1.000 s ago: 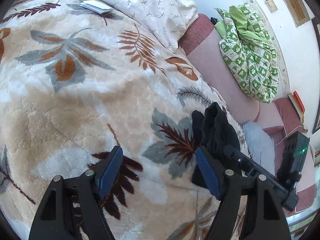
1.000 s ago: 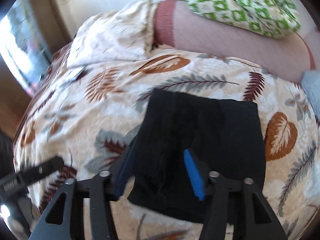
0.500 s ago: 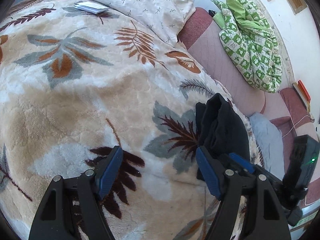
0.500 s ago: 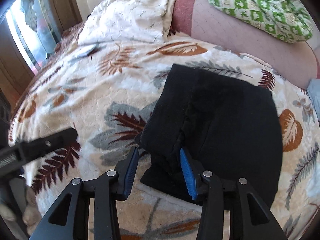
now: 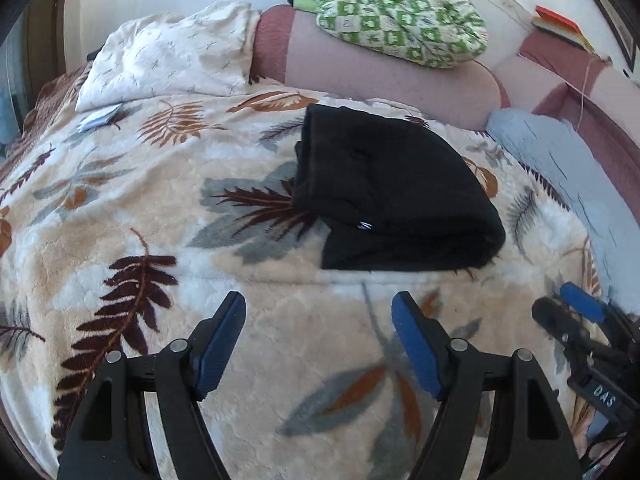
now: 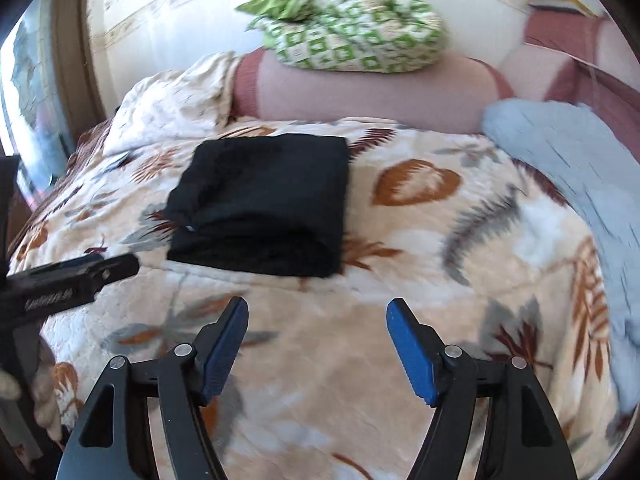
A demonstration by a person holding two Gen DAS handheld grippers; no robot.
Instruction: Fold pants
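Note:
The black pants lie folded into a compact rectangle on the leaf-patterned blanket; they also show in the right wrist view. My left gripper is open and empty, hovering over the blanket a little in front of the pants. My right gripper is open and empty, also in front of the pants and clear of them. The right gripper's tip shows at the right edge of the left wrist view. The left gripper's finger shows at the left of the right wrist view.
A white pillow and a small booklet lie at the far left. A pink bolster carries a green checked cloth. A light blue cloth lies at the right.
My right gripper let go of the pants, opened wide and pulled back. My left gripper swung round to face the folded pants and also backed off.

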